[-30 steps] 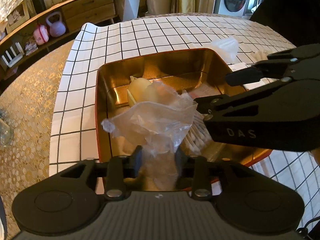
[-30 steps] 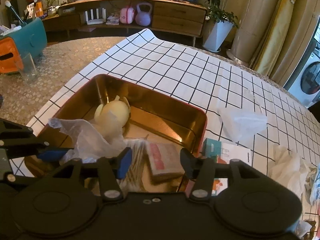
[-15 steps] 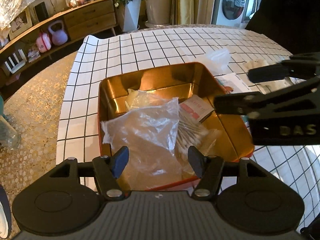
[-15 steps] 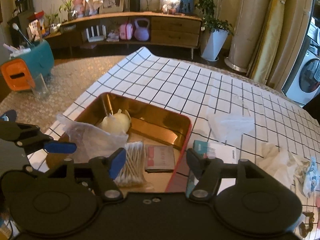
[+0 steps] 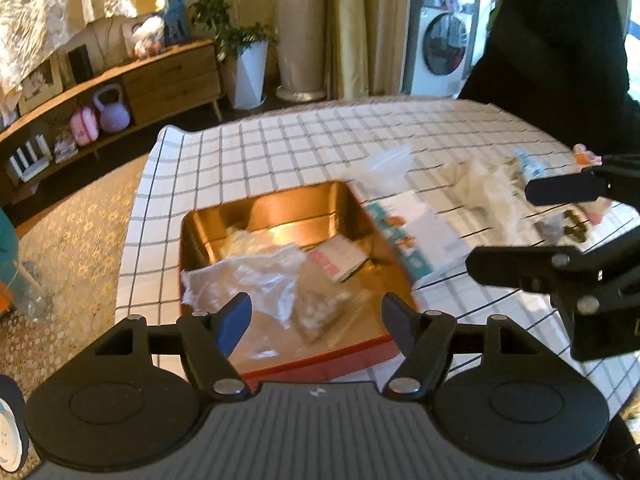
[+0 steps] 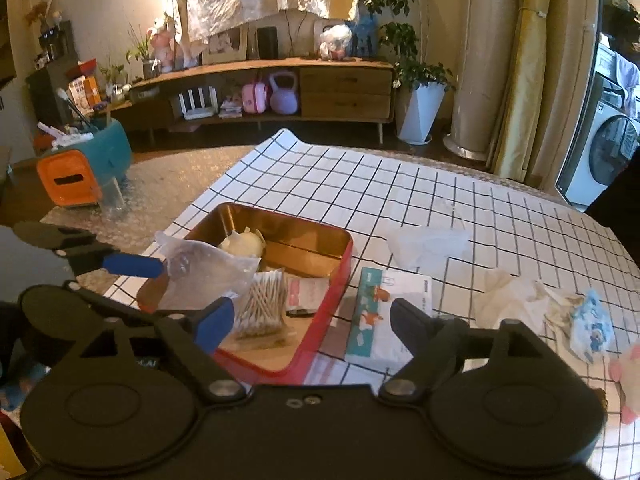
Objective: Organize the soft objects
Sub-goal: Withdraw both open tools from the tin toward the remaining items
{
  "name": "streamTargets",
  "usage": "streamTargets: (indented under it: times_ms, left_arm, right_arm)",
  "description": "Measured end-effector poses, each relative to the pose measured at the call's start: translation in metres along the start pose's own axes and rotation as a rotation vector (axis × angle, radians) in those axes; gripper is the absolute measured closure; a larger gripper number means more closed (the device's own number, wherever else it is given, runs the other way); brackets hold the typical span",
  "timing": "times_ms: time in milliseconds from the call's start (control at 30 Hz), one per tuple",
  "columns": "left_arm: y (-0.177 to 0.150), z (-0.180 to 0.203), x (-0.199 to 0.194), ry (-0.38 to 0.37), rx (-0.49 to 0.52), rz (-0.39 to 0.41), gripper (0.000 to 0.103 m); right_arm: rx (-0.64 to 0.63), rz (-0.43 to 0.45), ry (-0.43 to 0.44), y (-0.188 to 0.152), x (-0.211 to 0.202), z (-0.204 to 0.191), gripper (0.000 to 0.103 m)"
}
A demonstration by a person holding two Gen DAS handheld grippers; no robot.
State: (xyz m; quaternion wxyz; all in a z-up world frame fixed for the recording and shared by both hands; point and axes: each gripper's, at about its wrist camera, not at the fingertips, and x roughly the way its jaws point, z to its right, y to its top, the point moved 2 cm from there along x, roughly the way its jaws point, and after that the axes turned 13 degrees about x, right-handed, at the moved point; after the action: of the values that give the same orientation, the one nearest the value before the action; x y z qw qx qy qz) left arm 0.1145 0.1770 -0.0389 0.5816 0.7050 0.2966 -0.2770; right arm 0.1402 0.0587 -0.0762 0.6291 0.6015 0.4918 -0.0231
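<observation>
A red tin with a gold inside (image 5: pixel 280 216) (image 6: pixel 340 264) sits on the checked cloth. In it lie a clear plastic bag (image 5: pixel 256 280) (image 6: pixel 204 268), a pack of cotton swabs (image 6: pixel 262 304), a cream round soft item (image 6: pixel 240 244) and a pink-and-white packet (image 5: pixel 340 258) (image 6: pixel 306 292). My left gripper (image 5: pixel 316 320) is open and empty, above the tin's near edge. My right gripper (image 6: pixel 312 324) is open and empty, over the tin's right rim; it also shows in the left wrist view (image 5: pixel 532 228).
Right of the tin lie a teal-and-white packet (image 6: pixel 384 312) (image 5: pixel 412 236), a clear bag (image 6: pixel 428 242), crumpled cream cloth (image 6: pixel 516 296) (image 5: pixel 480 184), a blue patterned soft item (image 6: pixel 592 328) and a pink plush (image 6: pixel 626 376). A teal-and-orange bin (image 6: pixel 84 172) stands at the left.
My left gripper opened and let the plastic bag drop into the tin, then pulled back and up. My right gripper also drew back from the tin.
</observation>
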Motion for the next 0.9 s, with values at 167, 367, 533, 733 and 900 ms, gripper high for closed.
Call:
streamTargets:
  times_ms: [167, 367, 533, 733, 900]
  left_arm:
    - [0.010, 0.021, -0.018, -0.018, 0.023, 0.058, 0.025]
    - [0.017, 0.048, -0.029, -0.051, 0.043, 0.098, 0.024]
    - [0.019, 0.064, -0.030, -0.084, 0.029, 0.121, 0.020]
    - [0.025, 0.082, -0.019, -0.125, -0.003, 0.136, 0.018]
    - [0.041, 0.096, -0.004, -0.124, 0.014, 0.149, 0.001]
  right_arm:
    - [0.015, 0.044, 0.006, -0.006, -0.031, 0.013, 0.013]
    - [0.053, 0.088, 0.004, -0.014, -0.063, 0.037, 0.010]
    - [0.070, 0.125, -0.018, -0.027, -0.087, 0.060, 0.005]
    - [0.095, 0.147, -0.065, -0.044, -0.108, 0.096, 0.003]
    - [0.125, 0.149, -0.112, -0.054, -0.114, 0.128, 0.003]
